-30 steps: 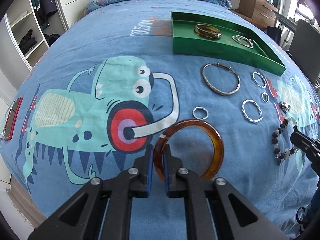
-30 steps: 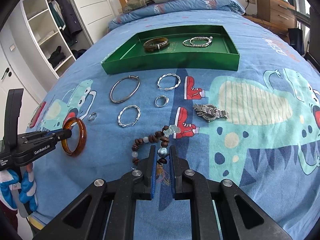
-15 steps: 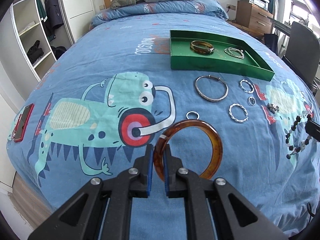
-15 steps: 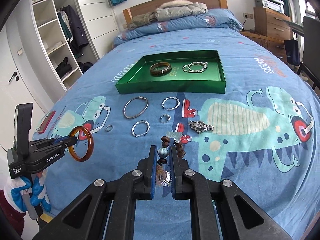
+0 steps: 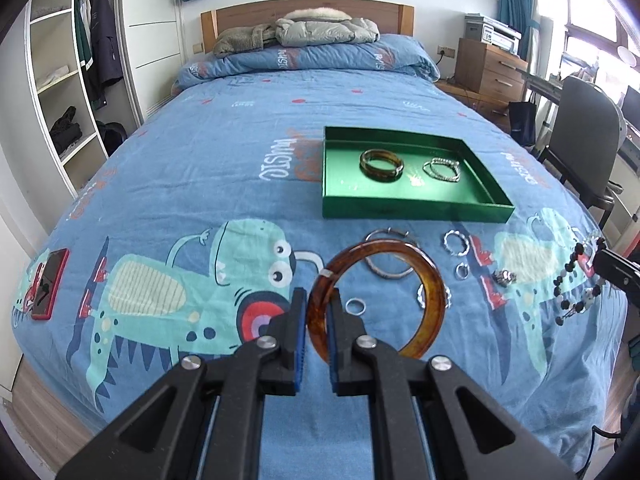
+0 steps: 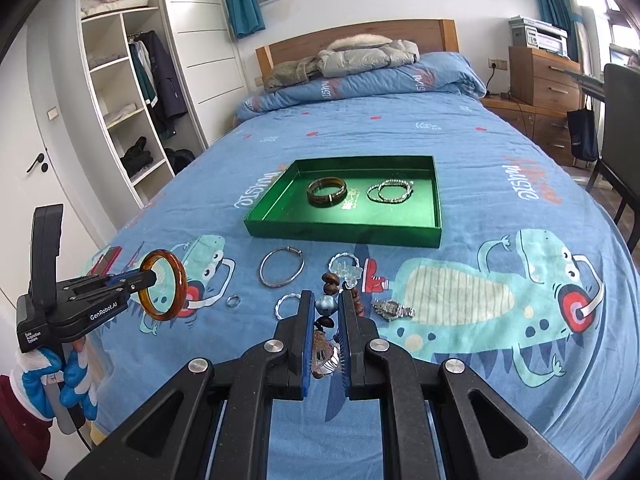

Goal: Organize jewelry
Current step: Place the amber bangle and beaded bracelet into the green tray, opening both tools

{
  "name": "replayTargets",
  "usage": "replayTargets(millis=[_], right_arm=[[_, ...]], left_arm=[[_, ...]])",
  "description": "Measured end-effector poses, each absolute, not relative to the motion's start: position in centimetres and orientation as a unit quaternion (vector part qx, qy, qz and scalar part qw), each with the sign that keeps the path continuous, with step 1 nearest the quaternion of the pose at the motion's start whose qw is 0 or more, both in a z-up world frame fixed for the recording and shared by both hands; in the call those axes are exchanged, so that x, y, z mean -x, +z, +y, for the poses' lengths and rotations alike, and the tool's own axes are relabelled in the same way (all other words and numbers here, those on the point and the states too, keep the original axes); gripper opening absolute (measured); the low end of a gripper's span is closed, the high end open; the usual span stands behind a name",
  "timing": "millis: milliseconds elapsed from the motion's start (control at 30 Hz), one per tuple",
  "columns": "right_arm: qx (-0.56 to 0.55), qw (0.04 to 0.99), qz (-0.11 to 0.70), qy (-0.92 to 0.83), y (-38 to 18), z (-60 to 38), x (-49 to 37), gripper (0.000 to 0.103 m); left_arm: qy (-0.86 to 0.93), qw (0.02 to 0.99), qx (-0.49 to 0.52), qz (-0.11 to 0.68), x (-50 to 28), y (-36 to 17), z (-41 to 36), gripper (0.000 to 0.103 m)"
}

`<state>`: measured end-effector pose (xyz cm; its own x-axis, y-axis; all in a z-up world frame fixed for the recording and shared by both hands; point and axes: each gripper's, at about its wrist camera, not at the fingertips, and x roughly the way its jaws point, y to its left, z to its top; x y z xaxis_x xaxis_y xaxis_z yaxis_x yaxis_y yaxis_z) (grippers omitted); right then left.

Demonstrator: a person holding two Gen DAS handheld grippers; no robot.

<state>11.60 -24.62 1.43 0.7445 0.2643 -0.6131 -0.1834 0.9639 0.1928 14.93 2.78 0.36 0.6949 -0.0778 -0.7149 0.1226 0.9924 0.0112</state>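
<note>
1. Left gripper [image 5: 317,316] is clamped on the rim of the amber bangle [image 5: 430,292], held clear above the blue bedspread [image 5: 224,168]. The pinch is thin, on one edge only.
2. Right gripper [image 6: 325,316] is closed on the beaded bracelet [image 6: 325,305], pinching one blue bead; the other beads hang loose above and below the jaws.
3. Green tray [image 6: 340,236] sits further up the bed, already holding a dark bangle [image 6: 327,192] and a silver chain bracelet [image 6: 390,191].
4. Risk: the bangle could pivot or slip out of the edge pinch if swung fast. It looks smooth and hard.
5. Risk: the dangling strand may snag the tray wall or drag across the silver bangle [image 6: 281,267], twisted rings [image 6: 286,306] and watch [image 6: 392,309] on the bedspread.
6. Risk: both hands heading for one tray means likely crowding; dropping onto the pieces already there could tangle the chain.
</note>
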Motion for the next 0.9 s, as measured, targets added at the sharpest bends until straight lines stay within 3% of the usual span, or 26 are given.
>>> replayTargets(millis=[567,900], right_arm=[[-0.036,0.960,0.257,0.104,10.3,-27.0,-18.6,0.012],[-0.032,0.959,0.262,0.099,9.6,-27.3,-26.7,0.012]], left_arm=[[-0.088,0.945,-0.036,0.314,-23.4,9.9,-1.1,0.008],[-0.086,0.931,-0.049,0.351,-31.7,6.3,-3.6,0.008]])
